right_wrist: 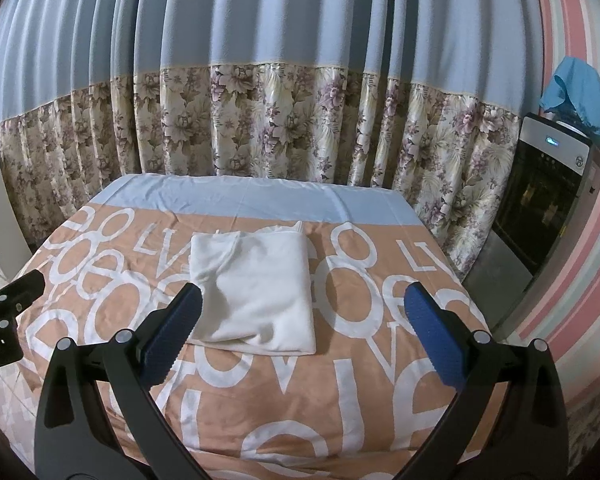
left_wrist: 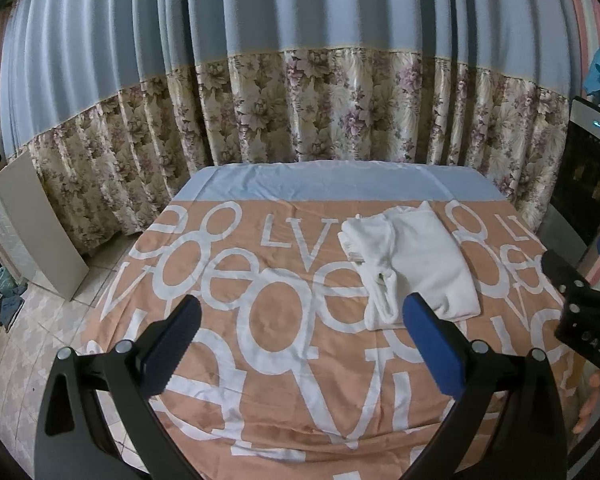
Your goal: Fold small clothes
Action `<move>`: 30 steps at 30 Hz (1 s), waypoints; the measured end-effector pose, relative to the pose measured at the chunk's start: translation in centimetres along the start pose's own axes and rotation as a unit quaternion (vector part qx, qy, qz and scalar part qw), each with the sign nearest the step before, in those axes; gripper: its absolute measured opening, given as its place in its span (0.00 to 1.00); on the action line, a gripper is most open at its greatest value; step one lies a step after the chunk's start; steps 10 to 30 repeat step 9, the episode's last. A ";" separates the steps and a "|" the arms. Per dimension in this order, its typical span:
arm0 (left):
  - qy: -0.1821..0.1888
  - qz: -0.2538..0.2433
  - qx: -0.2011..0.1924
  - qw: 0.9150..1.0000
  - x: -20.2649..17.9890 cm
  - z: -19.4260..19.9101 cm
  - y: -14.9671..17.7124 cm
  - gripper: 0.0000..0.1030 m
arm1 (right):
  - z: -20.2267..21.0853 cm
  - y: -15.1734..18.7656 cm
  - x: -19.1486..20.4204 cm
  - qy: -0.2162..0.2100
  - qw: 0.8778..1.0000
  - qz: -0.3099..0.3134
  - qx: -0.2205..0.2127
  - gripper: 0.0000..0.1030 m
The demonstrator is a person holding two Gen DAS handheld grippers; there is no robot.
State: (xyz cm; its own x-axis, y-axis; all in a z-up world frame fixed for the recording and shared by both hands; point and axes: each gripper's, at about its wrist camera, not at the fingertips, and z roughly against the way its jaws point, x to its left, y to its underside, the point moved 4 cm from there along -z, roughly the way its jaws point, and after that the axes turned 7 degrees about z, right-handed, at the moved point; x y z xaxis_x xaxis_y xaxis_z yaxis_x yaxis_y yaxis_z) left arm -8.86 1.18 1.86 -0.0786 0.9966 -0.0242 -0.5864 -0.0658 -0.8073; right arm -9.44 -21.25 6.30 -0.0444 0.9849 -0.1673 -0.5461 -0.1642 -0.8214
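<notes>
Garment: white folded garment [right_wrist: 256,284] lies flat on the bed cover, in a neat rectangle, with its strap or sleeve part tucked along its left side in the left wrist view [left_wrist: 410,264].
Place of garment: in the far half of the cover, on the orange part, just before the light blue band; nothing holds it.
Bed cover: orange cloth [right_wrist: 340,400] with big white letters and a plain blue strip at the far edge; it covers the whole surface.
Left gripper: the left gripper [left_wrist: 300,344] hangs above the cover with its two fingers wide apart and nothing between them; its right blue pad sits in front of the near corner of the garment in the picture, but I cannot tell if it touches.
Right gripper: the right gripper [right_wrist: 302,336] also stands with fingers spread and empty; the garment's near edge shows between the two pads, lower than them.
Seen from the other side: the right gripper appears at the right edge of the left wrist view, with fingers of a hand [left_wrist: 592,404] below it.
Behind: curtain [right_wrist: 260,80], blue above and flowered below.
Right of bed: dark appliance [right_wrist: 540,200] with blue cloth [right_wrist: 576,96] on top.
</notes>
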 end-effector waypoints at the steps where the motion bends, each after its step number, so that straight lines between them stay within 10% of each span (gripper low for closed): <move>1: -0.002 -0.003 -0.003 1.000 -0.1 0.2 -0.1 0.98 | 0.0 0.0 0.0 0.000 1.000 0.000 0.001 0.97; 30: -0.017 -0.008 -0.015 1.000 -0.7 0.8 -0.5 0.98 | 0.0 0.0 -0.4 -0.001 1.000 -0.002 -0.003 0.97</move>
